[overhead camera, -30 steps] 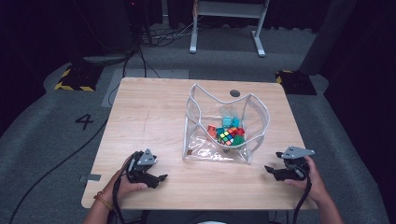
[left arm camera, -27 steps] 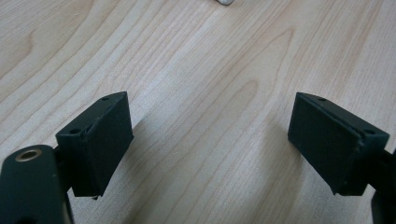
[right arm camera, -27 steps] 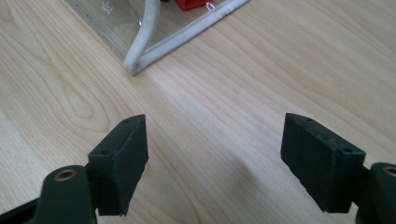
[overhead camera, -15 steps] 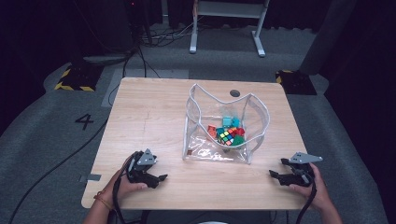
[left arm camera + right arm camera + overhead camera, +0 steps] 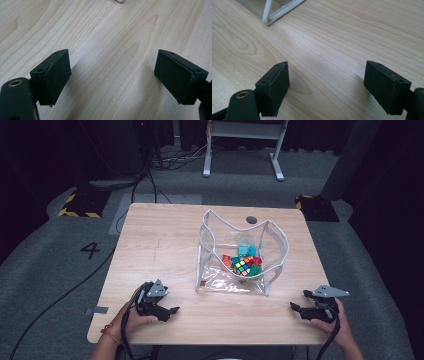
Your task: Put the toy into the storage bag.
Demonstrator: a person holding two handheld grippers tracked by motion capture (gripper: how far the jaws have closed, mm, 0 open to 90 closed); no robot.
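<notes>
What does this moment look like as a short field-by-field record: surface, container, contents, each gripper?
surface: light wooden table, dark floor around it
container: clear plastic pouch with white piping, standing open at mid-table
contents: a multicoloured puzzle cube with teal, red and green pieces beside it; exact count unclear
left gripper: near the table's front left edge, jaws open, nothing between them, bare wood ahead
right gripper: near the front right edge, jaws just opened wider, nothing between them, a pouch corner ahead of it
contact: neither gripper touches the pouch
</notes>
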